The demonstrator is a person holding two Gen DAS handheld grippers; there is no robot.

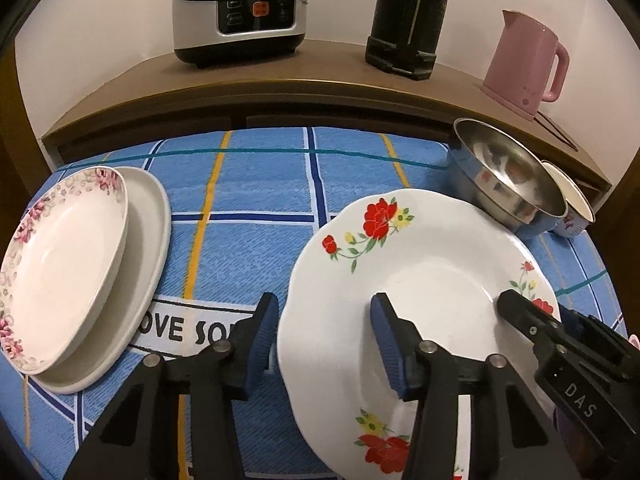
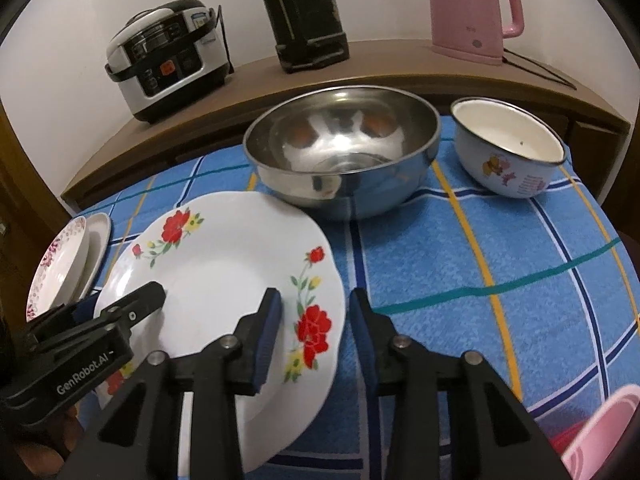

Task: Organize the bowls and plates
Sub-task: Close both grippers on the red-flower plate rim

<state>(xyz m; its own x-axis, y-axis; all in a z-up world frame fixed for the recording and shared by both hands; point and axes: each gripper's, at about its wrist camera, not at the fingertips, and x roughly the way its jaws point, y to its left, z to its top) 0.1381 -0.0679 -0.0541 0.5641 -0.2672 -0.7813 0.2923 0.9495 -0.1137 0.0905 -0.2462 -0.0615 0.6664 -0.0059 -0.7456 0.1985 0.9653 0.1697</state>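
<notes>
A white plate with red flowers [image 1: 424,280] [image 2: 224,264] lies on the blue checked cloth. My left gripper [image 1: 324,332] is open and straddles the plate's left rim, one finger outside, one over the plate. My right gripper [image 2: 316,320] is open and straddles the plate's right rim. Neither grips it. Two stacked plates, a pink-flowered one [image 1: 60,264] on a plain white one [image 1: 140,280], lie at the left. A steel bowl [image 2: 344,152] and a small enamel bowl [image 2: 512,148] stand behind the plate.
A wooden shelf [image 1: 280,76] behind the cloth carries a rice cooker [image 1: 240,8], a dark flask [image 1: 408,16] and a pink kettle [image 1: 524,60]. A pink object [image 2: 600,432] sits at the near right. The cloth [image 2: 480,260] is bare to the right of the plate.
</notes>
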